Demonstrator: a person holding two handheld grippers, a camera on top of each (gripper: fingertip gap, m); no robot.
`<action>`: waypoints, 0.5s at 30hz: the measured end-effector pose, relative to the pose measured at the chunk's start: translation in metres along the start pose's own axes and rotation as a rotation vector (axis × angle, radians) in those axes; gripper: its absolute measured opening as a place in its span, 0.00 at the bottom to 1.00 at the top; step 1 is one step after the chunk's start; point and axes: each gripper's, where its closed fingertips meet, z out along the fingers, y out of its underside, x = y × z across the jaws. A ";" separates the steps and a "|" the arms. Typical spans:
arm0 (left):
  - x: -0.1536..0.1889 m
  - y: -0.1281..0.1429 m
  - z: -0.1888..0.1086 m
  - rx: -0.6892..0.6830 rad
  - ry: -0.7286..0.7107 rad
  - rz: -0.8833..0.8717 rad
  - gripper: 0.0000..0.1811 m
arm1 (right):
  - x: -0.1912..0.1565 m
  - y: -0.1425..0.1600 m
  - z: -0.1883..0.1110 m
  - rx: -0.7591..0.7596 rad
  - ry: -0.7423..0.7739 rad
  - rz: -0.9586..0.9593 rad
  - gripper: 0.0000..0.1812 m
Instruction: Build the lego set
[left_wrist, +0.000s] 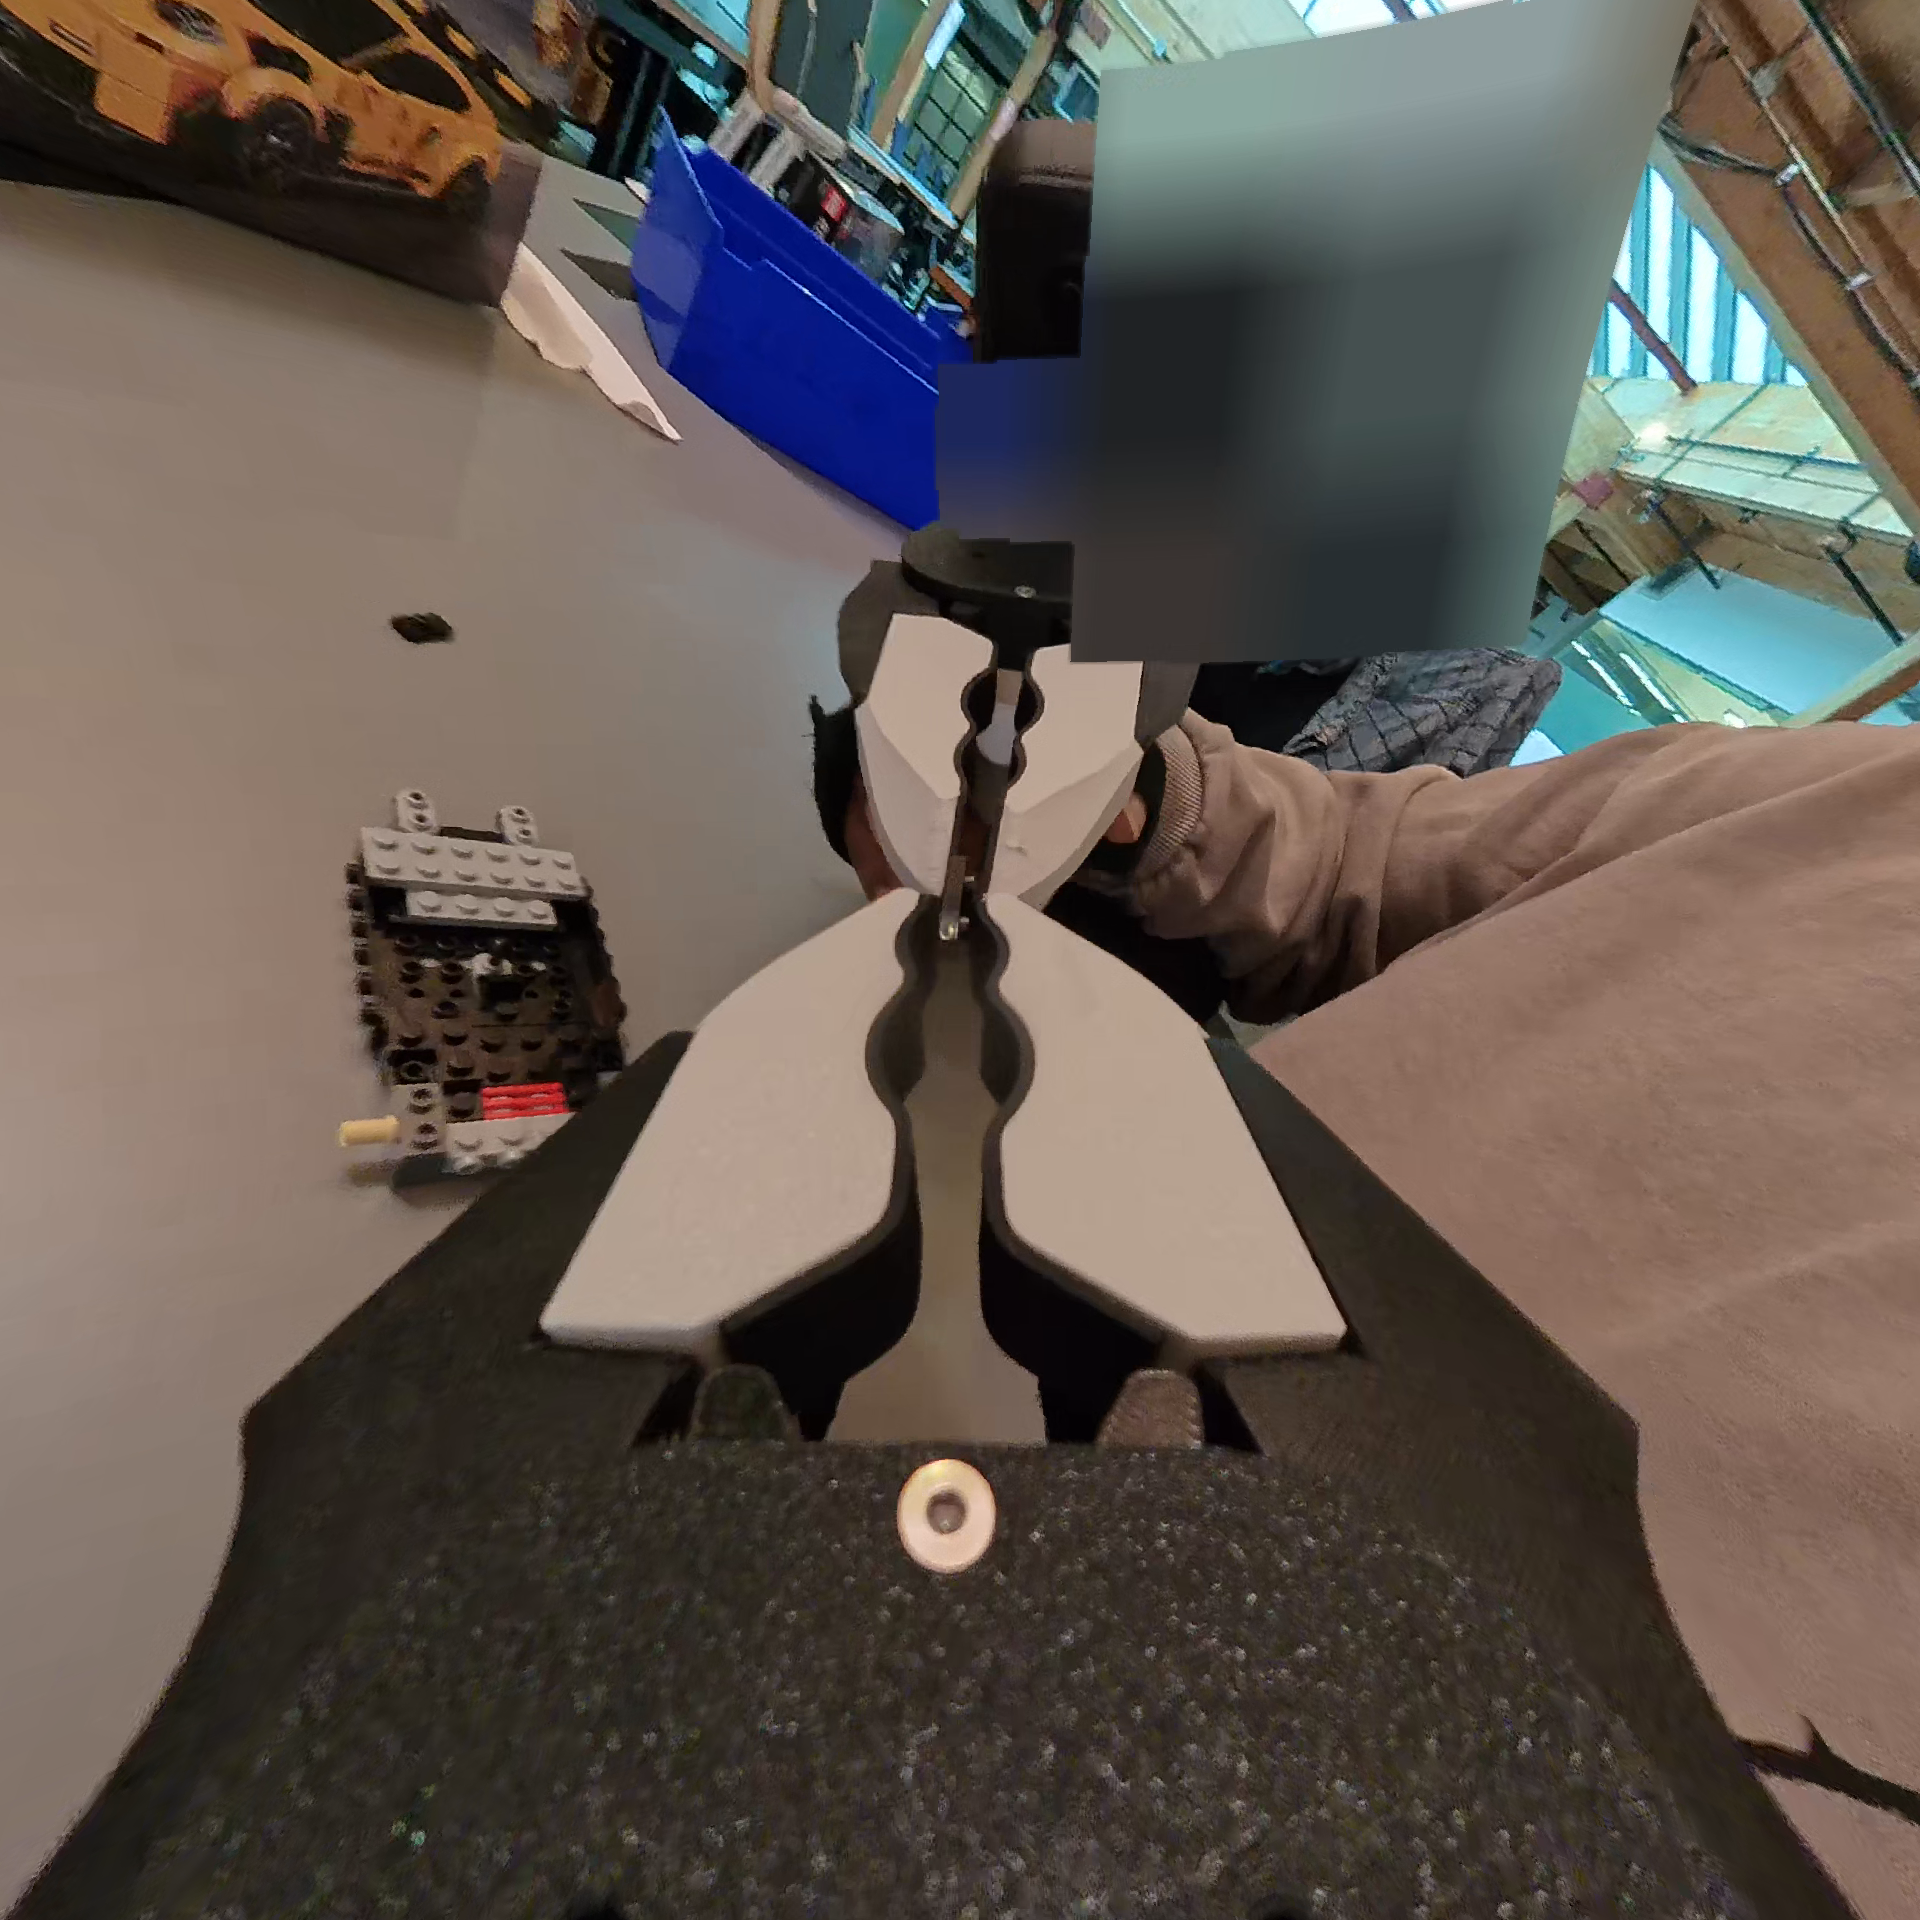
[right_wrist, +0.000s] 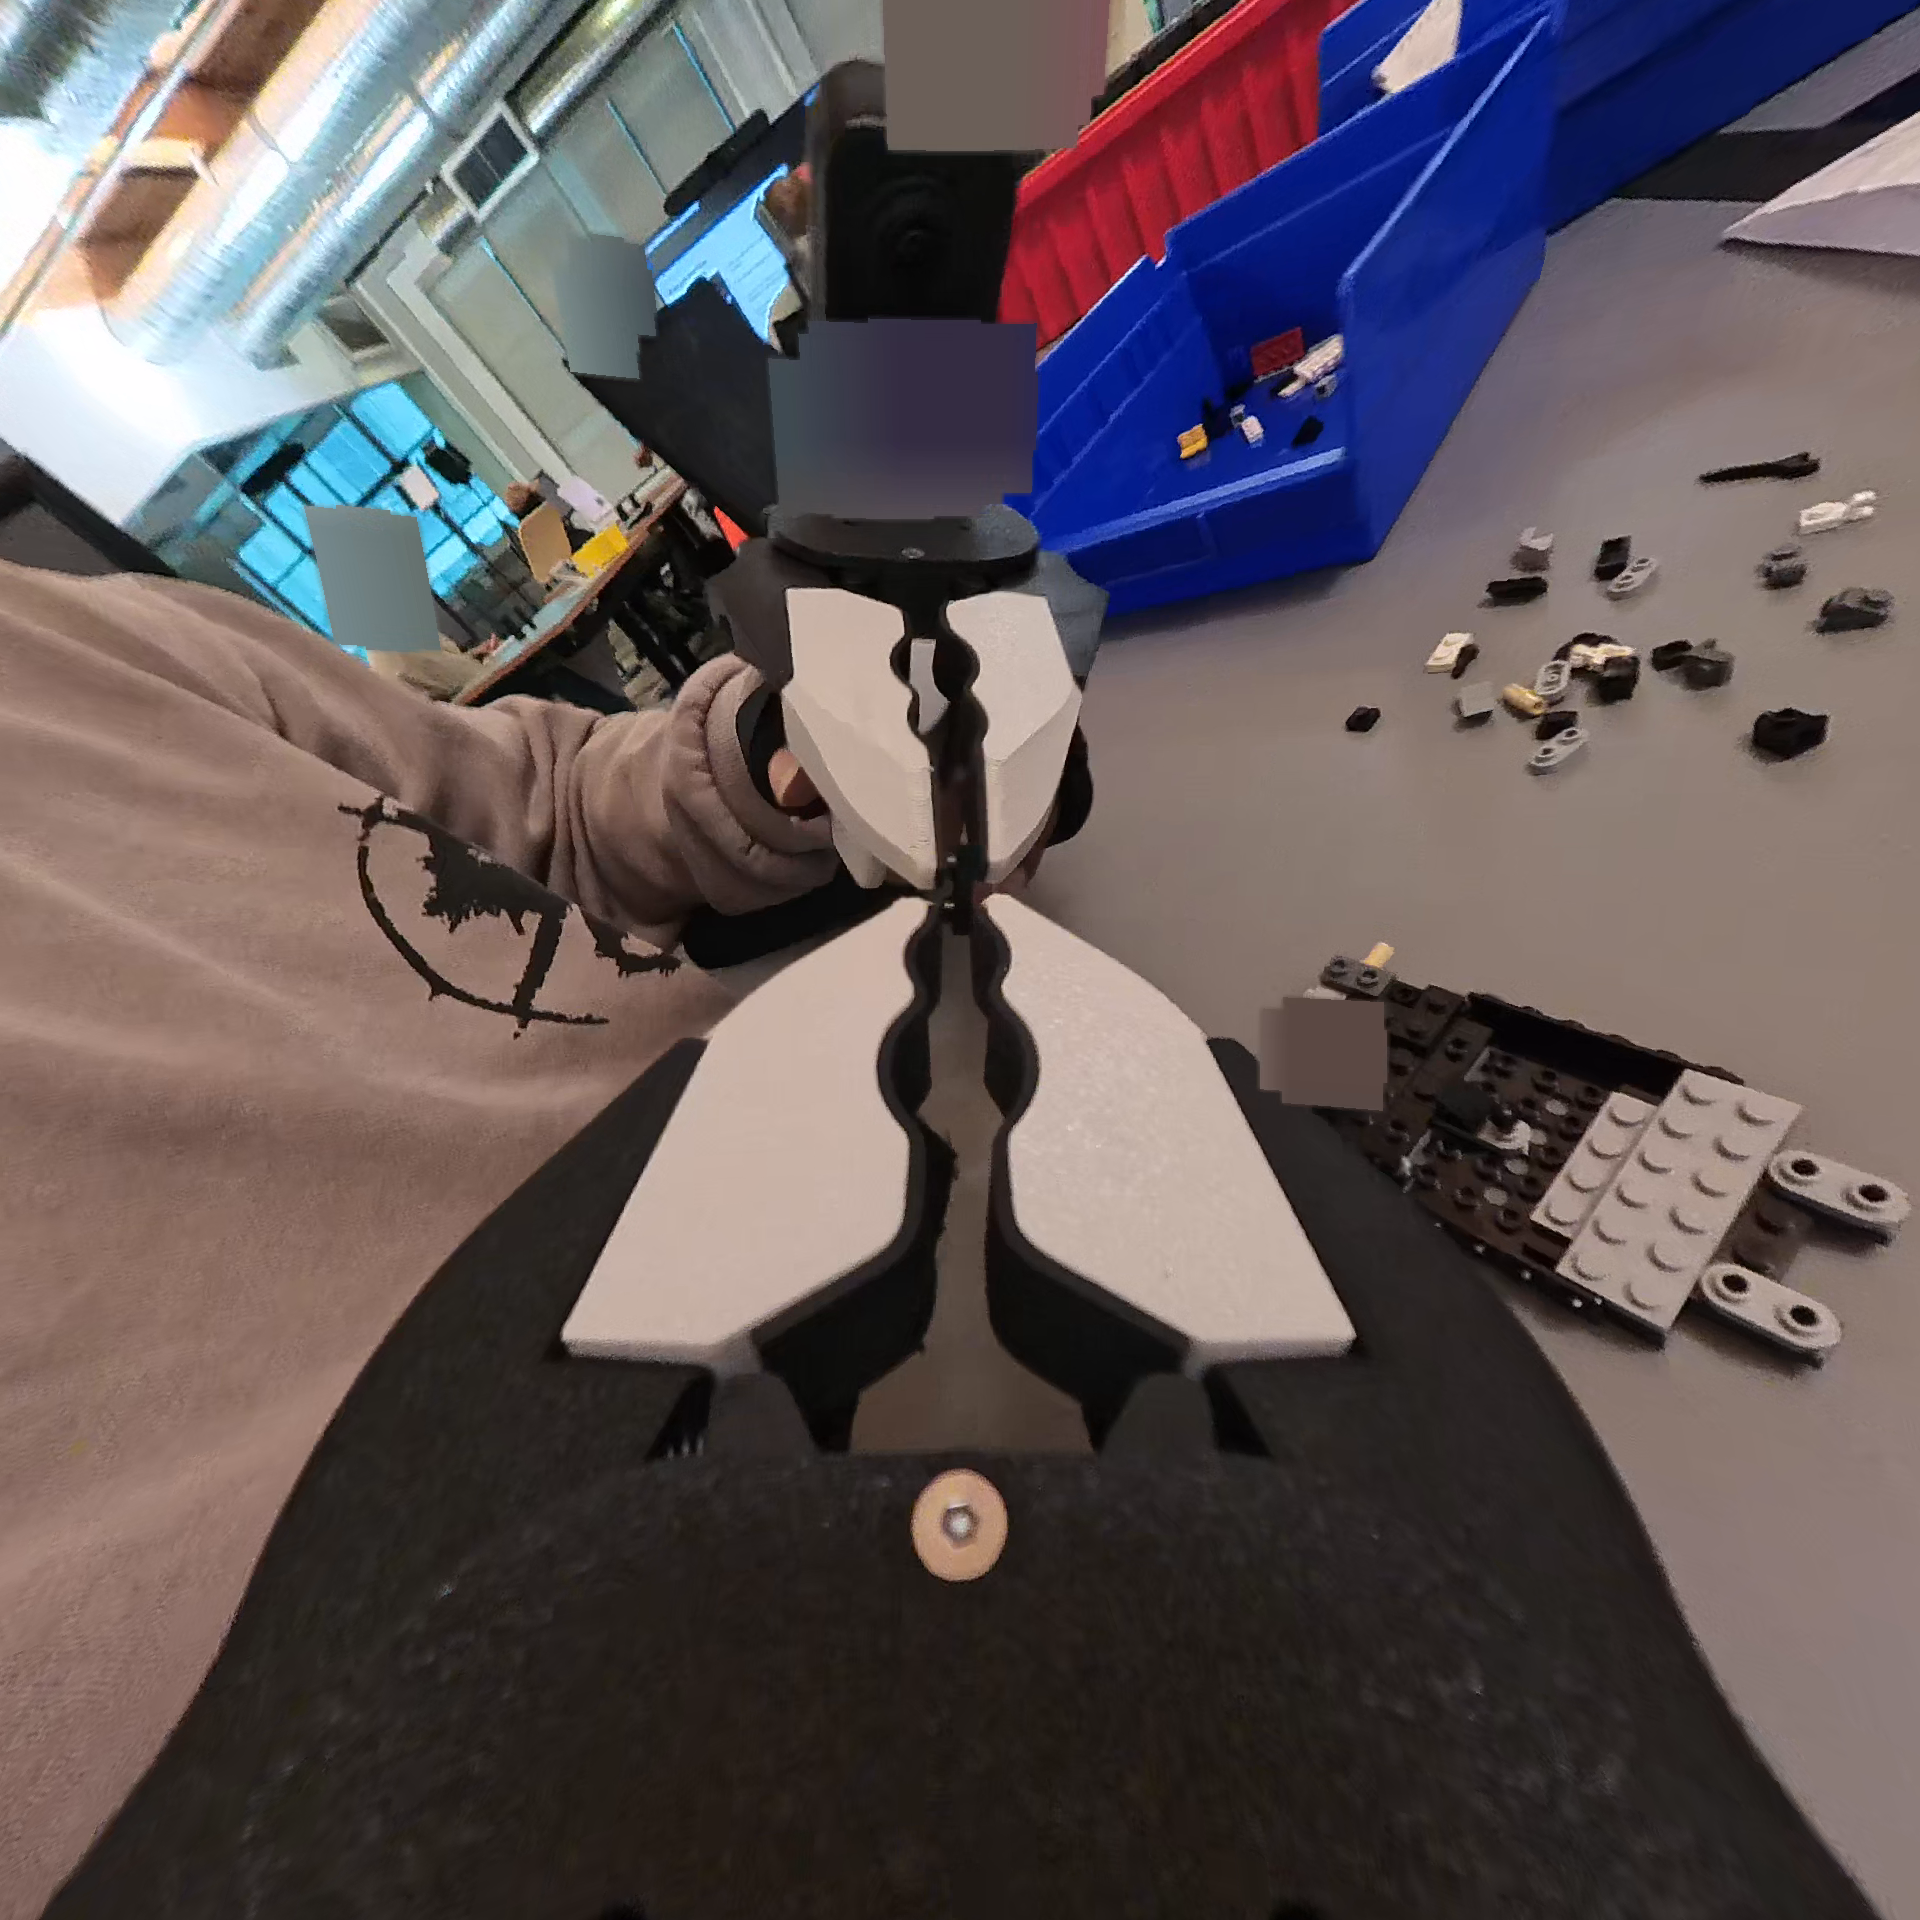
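My two grippers meet tip to tip above the grey table (left_wrist: 208, 644). My left gripper (left_wrist: 951, 916) is shut on a small thin grey-and-dark lego piece (left_wrist: 949, 923) at its tips. My right gripper (right_wrist: 951, 910) is shut on a small dark lego piece (right_wrist: 953, 902). In each view the other gripper faces the camera, fingers closed, touching the same spot. Whether it is one piece or two joined pieces I cannot tell. The part-built lego model (left_wrist: 478, 977), black with grey plates, lies on the table to the left and also shows in the right wrist view (right_wrist: 1579, 1153).
Loose small lego parts (right_wrist: 1600, 665) are scattered on the table. Blue bins (right_wrist: 1299, 364) and a red bin (right_wrist: 1143, 177) stand behind them; a blue bin (left_wrist: 790, 332) and a box with a yellow car picture (left_wrist: 260, 114) show at the back. A person's sleeved arms hold both grippers. My left and right fingertips are right by each other.
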 end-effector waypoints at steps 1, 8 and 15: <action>-0.004 -0.003 -0.001 0.011 -0.024 0.012 0.04 | 0.003 -0.002 -0.001 0.012 0.005 0.022 0.03; -0.049 0.007 -0.014 -0.110 -0.323 0.266 0.09 | 0.030 0.004 -0.009 0.013 0.054 0.210 0.03; -0.057 0.024 -0.003 -0.229 -0.434 0.503 0.10 | 0.036 0.018 -0.003 -0.033 0.052 0.293 0.03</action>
